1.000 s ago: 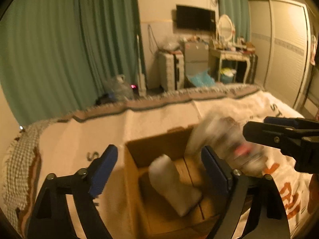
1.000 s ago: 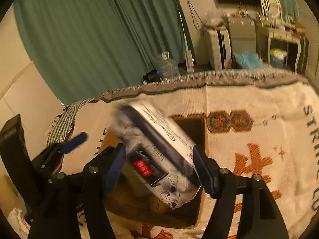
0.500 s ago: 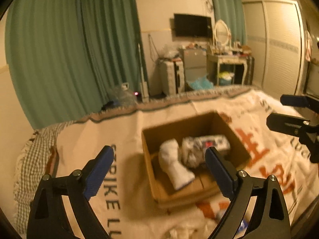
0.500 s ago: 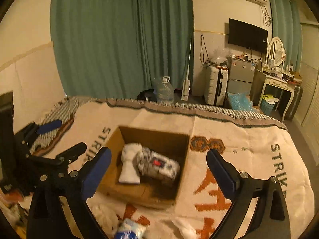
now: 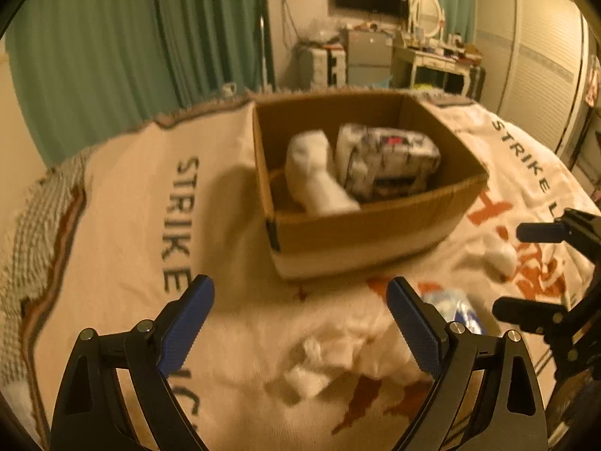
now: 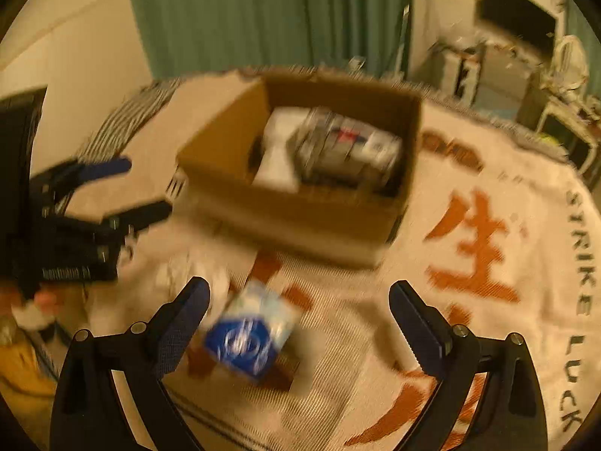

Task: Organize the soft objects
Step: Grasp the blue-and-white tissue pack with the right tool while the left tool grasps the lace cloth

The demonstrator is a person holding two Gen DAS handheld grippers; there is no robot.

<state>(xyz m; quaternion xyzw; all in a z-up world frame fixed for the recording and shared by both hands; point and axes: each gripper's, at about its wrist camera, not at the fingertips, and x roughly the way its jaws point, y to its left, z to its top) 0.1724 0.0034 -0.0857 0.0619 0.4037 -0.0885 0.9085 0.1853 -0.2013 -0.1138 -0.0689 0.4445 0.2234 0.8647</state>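
Between pickups: cardboard box (image 5: 360, 225) on bed blanket (image 5: 124, 225) holds white roll (image 5: 315, 176) and printed pack (image 5: 387, 161); both left gripper (image 5: 300, 312) and right gripper (image 6: 298, 314) jaws wide, empty; next, right closes on near blue packet (image 6: 251, 334).

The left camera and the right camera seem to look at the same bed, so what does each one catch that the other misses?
Only the left view shows the crumpled white cloth between the open left gripper fingers and the wardrobe doors. Only the right view shows the blue packet's printed face, lying by the open right gripper. Both show the cardboard box holding a white roll and a patterned pack, on the blanket.
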